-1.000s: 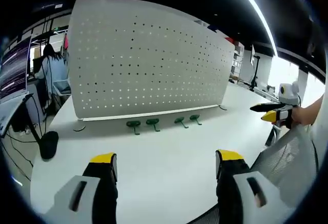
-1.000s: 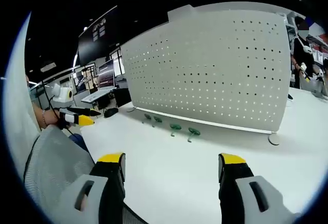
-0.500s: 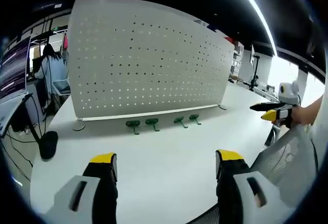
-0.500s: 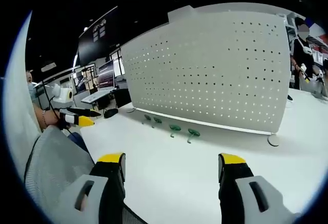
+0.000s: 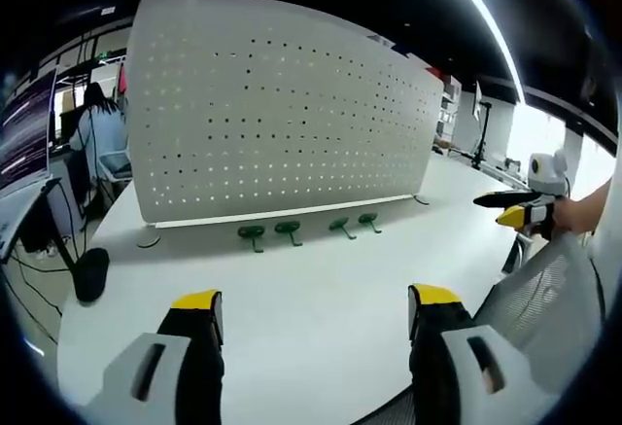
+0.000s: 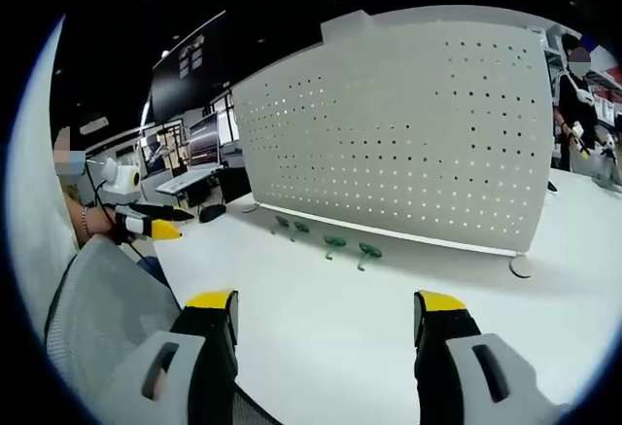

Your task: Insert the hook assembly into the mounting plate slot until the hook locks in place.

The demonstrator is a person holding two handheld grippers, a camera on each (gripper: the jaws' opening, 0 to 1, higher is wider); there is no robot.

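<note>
A dim office with ceiling light strips lies behind a long white table [image 5: 311, 308], and I hold both tools low over its near edge. My left gripper [image 5: 316, 308] has its two yellow-tipped jaws spread wide apart with nothing between them; my right gripper [image 6: 326, 310] stands the same way, jaws apart and empty. From the left gripper view the right gripper shows at the far right, held in a hand [image 5: 583, 216] over the mesh back of a chair [image 5: 544, 299].

Out past the jaws, four green hooks [image 5: 252, 234] lie in a row on the table, just in front of the foot of the perforated mounting plate [image 5: 277, 114]. The right gripper view shows the same four hooks [image 6: 334, 243] along the plate's [image 6: 408, 123] lower edge, none of them in a hole. The plate stands upright on two round feet, one at each end. Left of the plate, well behind it, one person [image 5: 97, 133] sits at a desk with monitors, and one dark mouse [image 5: 89, 274] rests on the table's left side.
</note>
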